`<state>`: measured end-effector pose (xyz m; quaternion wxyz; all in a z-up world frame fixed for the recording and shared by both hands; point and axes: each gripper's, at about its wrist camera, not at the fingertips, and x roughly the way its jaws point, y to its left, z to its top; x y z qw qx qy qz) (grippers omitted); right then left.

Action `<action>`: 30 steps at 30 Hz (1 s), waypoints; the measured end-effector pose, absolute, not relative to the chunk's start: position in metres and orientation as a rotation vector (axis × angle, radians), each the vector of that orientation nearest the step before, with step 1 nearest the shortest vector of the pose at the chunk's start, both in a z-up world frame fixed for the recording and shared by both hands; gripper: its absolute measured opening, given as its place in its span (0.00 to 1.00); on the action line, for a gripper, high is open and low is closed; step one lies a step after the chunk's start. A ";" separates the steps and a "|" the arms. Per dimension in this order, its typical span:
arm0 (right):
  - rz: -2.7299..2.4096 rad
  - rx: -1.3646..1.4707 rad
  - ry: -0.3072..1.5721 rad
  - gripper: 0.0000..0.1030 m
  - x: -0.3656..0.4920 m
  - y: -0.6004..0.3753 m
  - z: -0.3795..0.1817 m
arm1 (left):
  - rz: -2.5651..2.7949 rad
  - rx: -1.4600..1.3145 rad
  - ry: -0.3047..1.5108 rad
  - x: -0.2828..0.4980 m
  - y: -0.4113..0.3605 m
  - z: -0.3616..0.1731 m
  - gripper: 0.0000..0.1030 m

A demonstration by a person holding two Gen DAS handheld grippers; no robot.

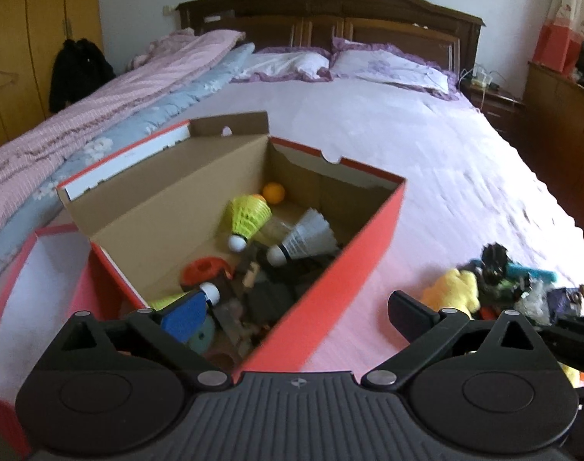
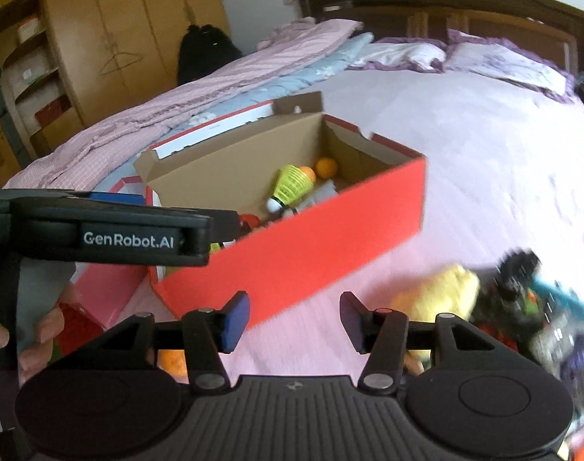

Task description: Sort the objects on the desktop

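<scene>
The red shoebox (image 1: 330,269) sits open on the bed (image 1: 426,161), toward its near left part, with its lid (image 1: 19,269) lying beside it at the left. Only the left wrist view looks down into the box's near end: a yellow shuttlecock (image 1: 246,219), a white shuttlecock (image 1: 303,238), an orange ball (image 1: 273,193), an orange round piece (image 1: 203,269) and a jumble of darker items fill the floor. The right wrist view sees the box from lower, its long red wall (image 2: 292,253) hiding most of the contents. The loose pile (image 1: 515,288) of unsorted things, with a yellow plush toy (image 2: 442,292) at its left side, lies near the bed's near right edge, blurred in the right wrist view. The left hand-held gripper (image 1: 292,315) hovers over the near corner of the box with its jaws spread wide, one finger above the contents and the other outside the wall, nothing between them. The right hand-held gripper (image 2: 294,319) is parted and empty above bare pink sheet between box and pile. Only the right wrist view shows the person's hand (image 2: 34,342) holding the left tool. Beyond the box the bed lies open up to the pillows (image 1: 392,65); folded quilts (image 1: 119,107) line its left edge.
</scene>
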<state>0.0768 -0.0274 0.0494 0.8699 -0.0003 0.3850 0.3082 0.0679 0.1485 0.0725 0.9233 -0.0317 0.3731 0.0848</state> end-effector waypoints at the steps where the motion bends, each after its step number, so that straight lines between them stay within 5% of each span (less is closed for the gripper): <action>1: 0.627 0.010 0.809 0.55 0.070 -0.036 0.047 | 0.169 -0.070 0.772 0.063 0.145 0.068 0.99; 11: 0.413 0.107 0.934 0.59 0.011 -0.127 -0.007 | 0.120 -0.110 0.846 0.020 0.113 0.025 0.99; 30: 0.233 0.191 0.952 0.40 -0.022 -0.200 -0.040 | -0.058 0.016 1.002 -0.003 0.048 -0.027 0.98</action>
